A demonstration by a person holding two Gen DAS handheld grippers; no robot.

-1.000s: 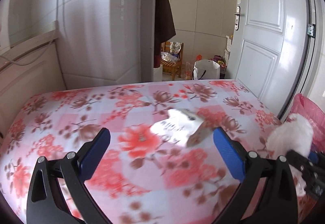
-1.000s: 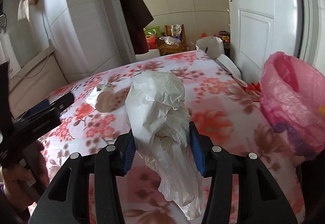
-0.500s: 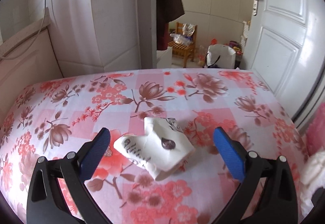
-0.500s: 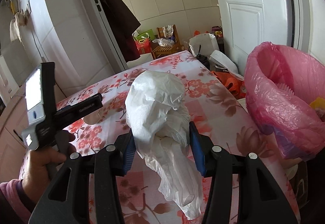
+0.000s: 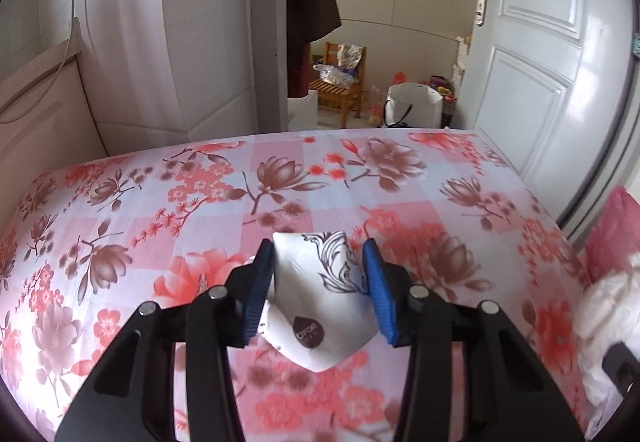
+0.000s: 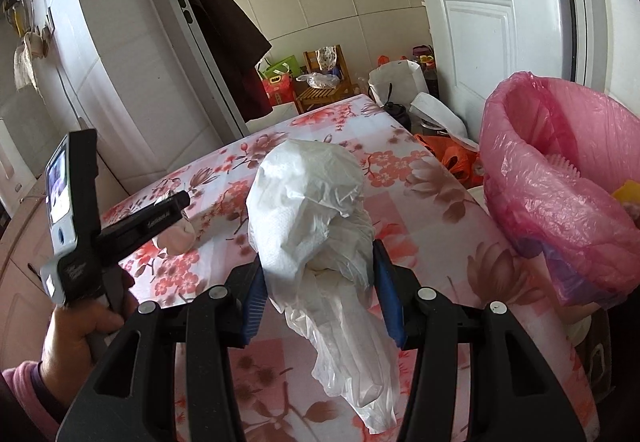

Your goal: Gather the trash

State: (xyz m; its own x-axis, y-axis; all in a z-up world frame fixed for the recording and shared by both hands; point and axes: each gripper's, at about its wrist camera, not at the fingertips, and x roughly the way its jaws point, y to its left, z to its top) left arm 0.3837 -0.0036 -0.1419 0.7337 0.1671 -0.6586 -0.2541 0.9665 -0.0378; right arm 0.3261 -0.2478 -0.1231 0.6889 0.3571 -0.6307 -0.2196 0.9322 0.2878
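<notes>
Left wrist: left tongs [image 5: 319, 282] just closed, pinching crumpled printed paper [image 5: 322, 316].

Pink floral tablecloth [image 5: 200, 201], pink bin liner [image 6: 560, 181]

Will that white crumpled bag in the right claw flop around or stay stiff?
Probably floppy: the white crumpled bag sags in a loose tail below the right claw. It looks thin and wrinkly, so likely light. The pads pinch it in at the middle, so it should squash easily.

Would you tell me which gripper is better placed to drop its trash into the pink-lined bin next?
Right. The right gripper already holds the white plastic bag beside the bin; the left gripper has just been closing around the paper packet, farther away.
</notes>
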